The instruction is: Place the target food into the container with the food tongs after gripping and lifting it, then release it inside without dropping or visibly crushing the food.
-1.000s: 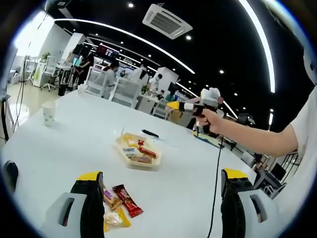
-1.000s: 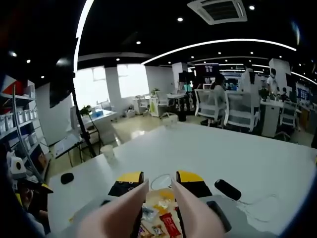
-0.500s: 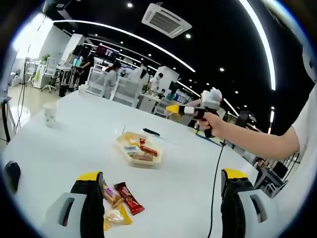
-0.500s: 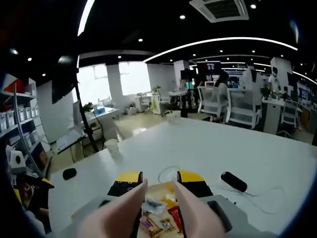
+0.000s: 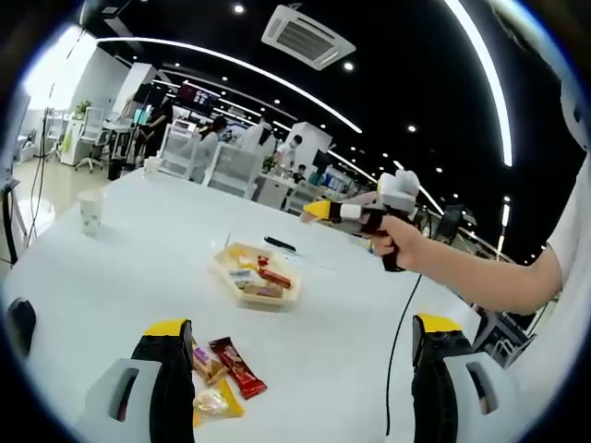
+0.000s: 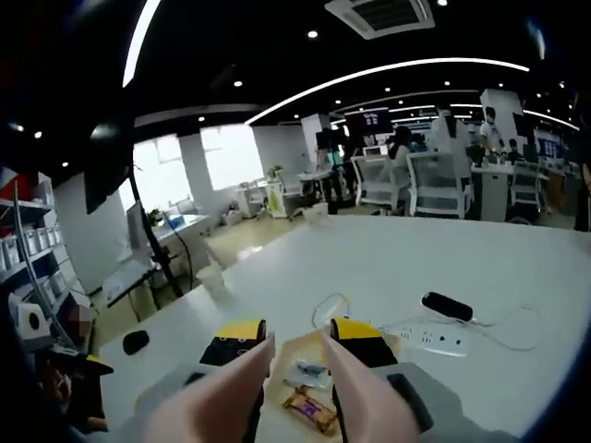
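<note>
in the left gripper view, my left hand-held gripper [image 5: 305,369] rises from the bottom edge with its jaws wide apart and nothing between them. just beside its left jaw, at the lower left of the frame, loose snack packets [image 5: 224,376] lie on the white table [image 5: 138,249]. the container [image 5: 256,277], a shallow tray already holding some packets, sits at mid frame. my right hand-held gripper [image 5: 319,210] hangs above and right of it, at centre right.

in the right gripper view, the food tongs [image 6: 294,383] rise from the bottom between that gripper's jaws, which clamp them; the arms are slightly apart and hold nothing. past their tips lies the tray with a brown packet [image 6: 308,409]. i judge the pickup is not begun: i should carry the tongs to a loose packet, straddle it and close gently, without crushing it.
</note>
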`<state>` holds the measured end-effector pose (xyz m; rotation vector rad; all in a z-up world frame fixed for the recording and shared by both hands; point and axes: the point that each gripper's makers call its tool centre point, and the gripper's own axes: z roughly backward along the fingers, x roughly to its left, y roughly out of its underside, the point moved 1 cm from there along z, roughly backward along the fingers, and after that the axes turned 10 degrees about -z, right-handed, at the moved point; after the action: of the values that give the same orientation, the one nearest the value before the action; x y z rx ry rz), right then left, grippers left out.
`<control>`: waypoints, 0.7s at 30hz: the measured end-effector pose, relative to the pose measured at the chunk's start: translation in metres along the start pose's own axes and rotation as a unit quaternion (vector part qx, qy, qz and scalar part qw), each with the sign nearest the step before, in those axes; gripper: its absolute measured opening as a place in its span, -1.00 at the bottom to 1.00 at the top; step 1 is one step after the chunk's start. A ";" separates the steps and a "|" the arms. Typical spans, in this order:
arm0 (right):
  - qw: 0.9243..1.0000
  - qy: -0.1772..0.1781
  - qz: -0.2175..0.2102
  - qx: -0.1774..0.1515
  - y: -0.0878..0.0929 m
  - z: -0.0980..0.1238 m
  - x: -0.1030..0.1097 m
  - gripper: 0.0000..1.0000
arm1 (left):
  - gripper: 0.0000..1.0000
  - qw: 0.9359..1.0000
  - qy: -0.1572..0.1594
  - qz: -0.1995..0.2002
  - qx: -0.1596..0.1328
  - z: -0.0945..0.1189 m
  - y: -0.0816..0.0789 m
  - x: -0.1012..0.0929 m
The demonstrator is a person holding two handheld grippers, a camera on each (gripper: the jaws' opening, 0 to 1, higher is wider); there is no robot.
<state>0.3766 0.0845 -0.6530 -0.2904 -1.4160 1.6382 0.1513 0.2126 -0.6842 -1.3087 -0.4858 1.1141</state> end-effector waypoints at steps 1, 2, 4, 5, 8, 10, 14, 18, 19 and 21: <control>1.000 0.003 -0.007 -0.002 0.001 0.001 -0.001 -0.46 | 0.99 1.000 0.000 -0.001 0.000 0.000 0.000 0.000; 1.000 0.006 -0.007 -0.007 0.001 0.003 0.000 -0.46 | 0.99 1.000 -0.001 -0.001 -0.001 0.000 0.000 0.000; 0.999 -0.007 -0.034 -0.017 -0.001 0.007 0.008 -0.45 | 0.99 1.000 -0.001 -0.002 -0.005 0.001 -0.002 0.001; 0.999 -0.016 -0.038 -0.021 -0.003 0.010 0.014 -0.45 | 0.99 1.000 0.000 -0.003 -0.009 0.001 -0.002 0.000; 0.999 -0.015 -0.023 -0.028 -0.007 0.014 0.022 -0.45 | 0.99 1.000 0.002 0.005 -0.012 0.001 -0.001 0.001; 0.999 -0.019 -0.023 -0.029 -0.007 0.015 0.024 -0.45 | 0.99 1.000 0.002 0.007 -0.010 0.001 0.000 0.001; 0.999 -0.013 -0.024 -0.025 0.002 0.016 0.027 -0.45 | 0.99 1.000 0.002 0.001 -0.019 0.001 -0.004 0.001; 0.998 0.014 -0.057 -0.030 0.011 0.019 0.022 -0.45 | 0.99 1.000 0.001 -0.003 -0.019 0.001 -0.005 0.002; 0.998 0.019 -0.052 -0.034 0.012 0.021 0.022 -0.45 | 0.99 1.000 0.001 -0.005 -0.019 0.001 -0.005 0.002; 0.997 0.025 -0.057 -0.038 0.015 0.024 0.022 -0.45 | 0.99 1.000 0.000 0.002 -0.025 0.001 -0.006 0.003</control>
<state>0.3413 0.0866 -0.6503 -0.2862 -1.4344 1.4766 0.1539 0.2167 -0.6797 -1.3542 -0.5145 1.1120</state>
